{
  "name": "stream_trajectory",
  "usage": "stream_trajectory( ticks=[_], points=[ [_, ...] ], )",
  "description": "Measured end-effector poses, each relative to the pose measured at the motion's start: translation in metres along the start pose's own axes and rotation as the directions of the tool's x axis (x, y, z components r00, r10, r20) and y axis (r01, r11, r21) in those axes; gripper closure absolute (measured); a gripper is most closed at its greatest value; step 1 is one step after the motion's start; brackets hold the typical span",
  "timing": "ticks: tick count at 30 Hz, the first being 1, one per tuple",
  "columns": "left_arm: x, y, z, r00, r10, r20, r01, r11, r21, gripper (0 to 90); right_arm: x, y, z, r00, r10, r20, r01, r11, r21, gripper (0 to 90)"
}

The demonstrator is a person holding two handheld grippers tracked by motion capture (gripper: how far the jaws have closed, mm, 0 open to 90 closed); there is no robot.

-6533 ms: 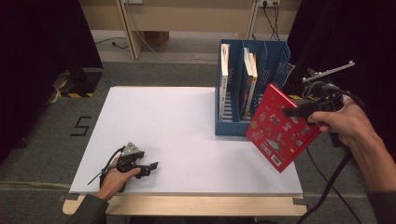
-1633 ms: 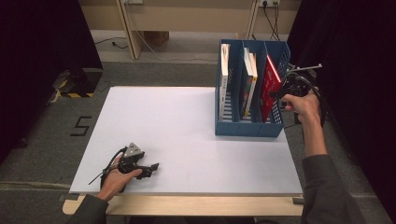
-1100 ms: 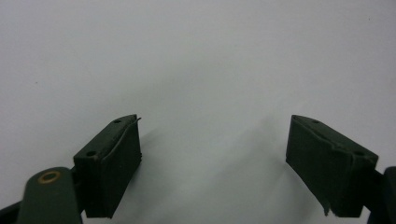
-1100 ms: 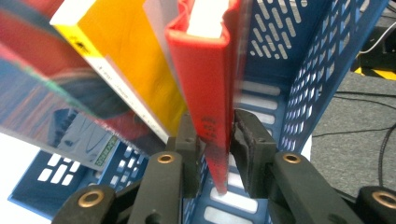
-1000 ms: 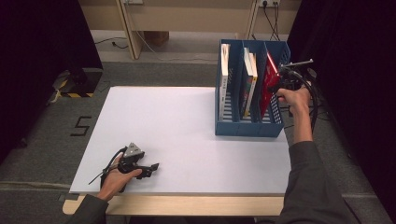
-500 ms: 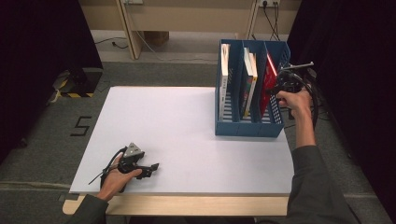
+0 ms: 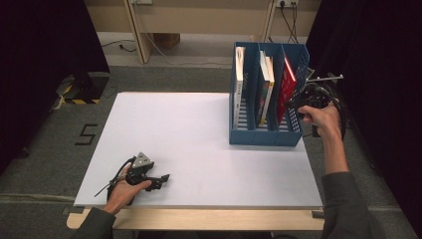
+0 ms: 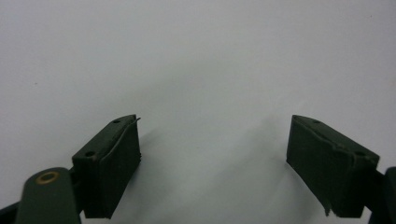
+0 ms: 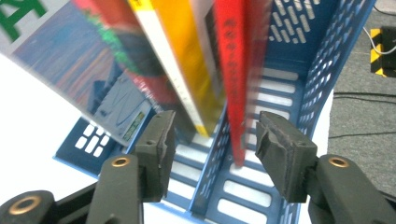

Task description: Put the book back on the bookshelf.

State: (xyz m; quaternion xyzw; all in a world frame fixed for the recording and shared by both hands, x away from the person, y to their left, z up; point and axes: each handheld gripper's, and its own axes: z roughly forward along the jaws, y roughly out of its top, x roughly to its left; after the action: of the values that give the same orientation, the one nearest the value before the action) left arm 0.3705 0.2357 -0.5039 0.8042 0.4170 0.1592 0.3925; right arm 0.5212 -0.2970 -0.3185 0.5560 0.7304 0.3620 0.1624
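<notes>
- High view: we see the white table (image 7: 199, 144) bare across its left and middle, with open room all the way to its front edge. The blue file rack (image 7: 266, 137) stands near the right edge. Its left bay holds a white book (image 7: 239, 79), its middle bay a pair of books (image 7: 265, 87), and its right bay the red book (image 7: 287, 84), which leans there on its own. Our right gripper (image 7: 304, 101) hangs just off the rack's right wall, beyond the table edge. Our left gripper (image 7: 160, 180) rests near the front left edge, well apart from the rack.
- Left gripper view: we look down on bare white table (image 8: 196, 60); the jaws stand wide apart with nothing between them.
- Right gripper view: our jaws have just been opening and stand half wide. The red book (image 9: 233, 70) rises upright between them, clear of both pads, in the slotted blue file rack (image 9: 322, 60). A yellow-spined book (image 9: 182, 60) stands beyond the divider.
</notes>
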Motion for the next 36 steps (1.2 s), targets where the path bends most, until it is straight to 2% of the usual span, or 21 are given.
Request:
stream_trajectory(
  ticks=[6,12,19,22,25,27,29,32,34,36],
  points=[
    [-0.001,0.0,0.0,1.0,0.004,0.002,-0.004,1.0,0.004,15.0,0.007,-0.011,-0.006,0.9999,-0.01,-0.007,0.01,1.0,-0.002,39.7],
    [-0.004,0.001,0.002,0.9993,0.033,-0.019,-0.033,0.9993,0.017,13.5,0.014,-0.024,-0.012,0.9999,-0.013,-0.004,0.013,1.0,-0.026,31.1],
    [-0.005,0.001,0.002,0.999,0.039,-0.02,-0.039,0.999,0.021,13.4,0.031,-0.049,-0.01,0.9983,-0.053,-0.026,0.052,0.998,-0.037,23.4],
    [-0.005,0.0,0.002,0.9991,0.037,-0.02,-0.037,0.9992,0.017,13.5,0.036,-0.059,-0.008,0.9973,-0.066,-0.034,0.064,0.997,-0.036,21.9],
    [-0.005,0.0,0.002,0.9991,0.037,-0.021,-0.037,0.9992,0.018,13.4,0.039,-0.067,-0.008,0.9972,-0.043,-0.061,0.041,0.998,-0.048,20.1],
    [-0.005,0.001,0.002,0.999,0.039,-0.021,-0.039,0.9991,0.02,13.5,0.043,-0.073,-0.007,0.9961,-0.047,-0.075,0.042,0.997,-0.062,19.3],
    [-0.005,0.0,0.002,0.999,0.038,-0.021,-0.038,0.9991,0.018,13.4,0.047,-0.079,-0.007,0.9934,-0.08,-0.082,0.075,0.996,-0.057,16.4],
    [-0.005,0.001,0.002,0.999,0.039,-0.021,-0.039,0.9991,0.02,13.4,0.052,-0.087,-0.006,0.9901,-0.092,-0.107,0.085,0.994,-0.064,16.6],
    [-0.005,0.0,0.002,0.999,0.039,-0.021,-0.038,0.9991,0.017,13.4,0.055,-0.091,-0.005,0.9904,-0.106,-0.089,0.101,0.993,-0.056,16.7],
    [-0.005,0.0,0.002,0.999,0.04,-0.021,-0.039,0.9991,0.018,13.5,0.058,-0.095,-0.003,0.989,-0.11,-0.099,0.103,0.992,-0.071,16.7]
  ],
)
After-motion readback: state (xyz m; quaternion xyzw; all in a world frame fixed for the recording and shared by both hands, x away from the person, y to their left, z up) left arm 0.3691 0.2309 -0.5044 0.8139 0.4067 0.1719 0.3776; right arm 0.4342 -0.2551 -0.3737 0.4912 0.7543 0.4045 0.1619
